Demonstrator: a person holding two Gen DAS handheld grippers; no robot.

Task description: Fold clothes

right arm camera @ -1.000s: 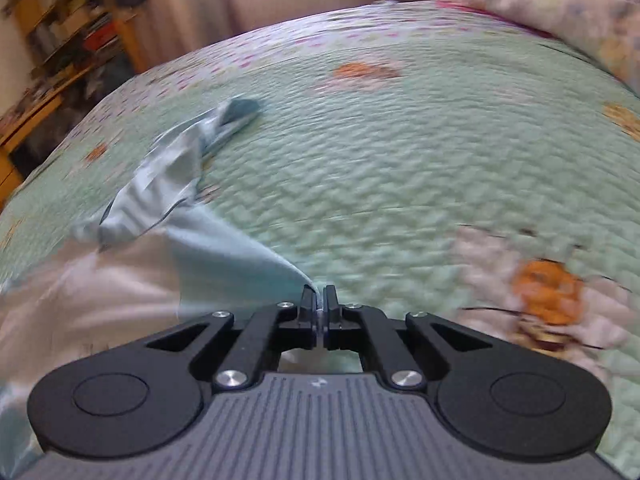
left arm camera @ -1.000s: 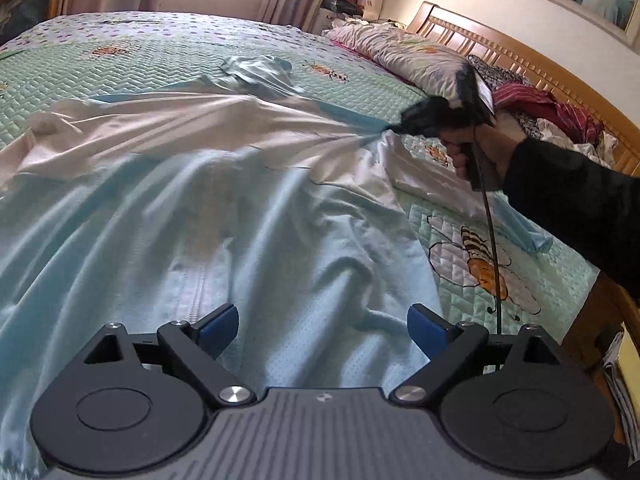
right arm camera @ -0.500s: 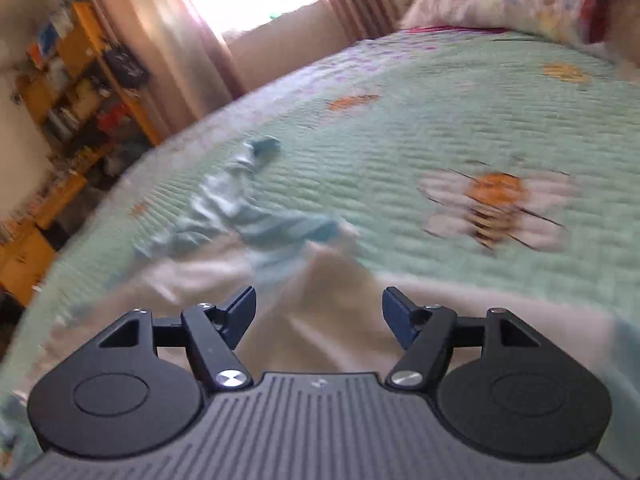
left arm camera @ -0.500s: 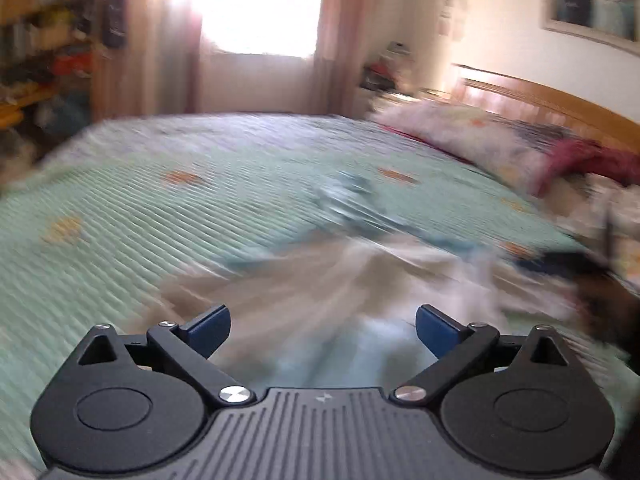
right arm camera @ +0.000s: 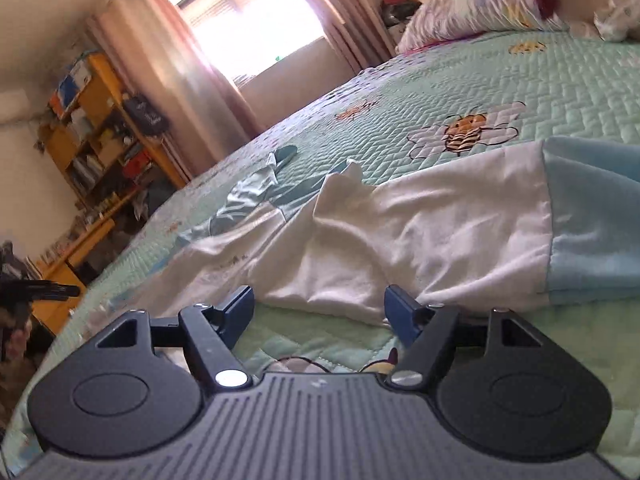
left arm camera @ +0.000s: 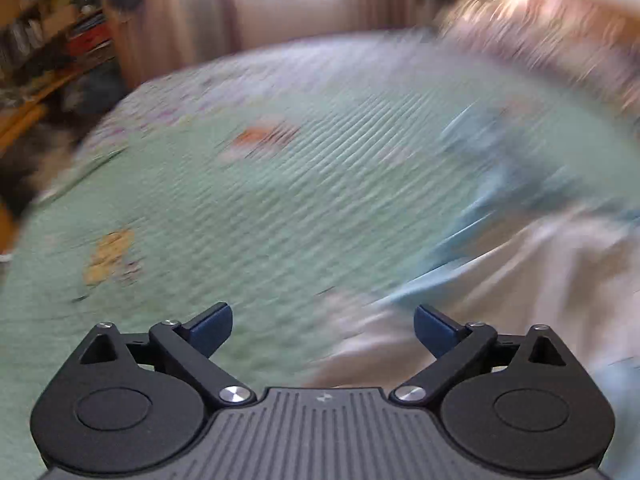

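- Right wrist view: the garment [right arm camera: 420, 232], white with pale blue panels, lies rumpled across the bed [right arm camera: 540, 80], one flap thrown loosely over; folding looks barely begun, with squaring and further folds left.
- Right gripper [right arm camera: 320, 312] has its jaws wide apart, holding nothing, low over the quilt just beside the garment's near white edge.
- Left wrist view is badly blurred: left gripper [left arm camera: 323, 326] jaws wide apart and empty, the garment [left arm camera: 520, 280] lying to its right.

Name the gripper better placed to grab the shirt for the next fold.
Right, probably. The right gripper is open with the shirt edge directly ahead. The left gripper is open too, but mostly faces bare bedspread.
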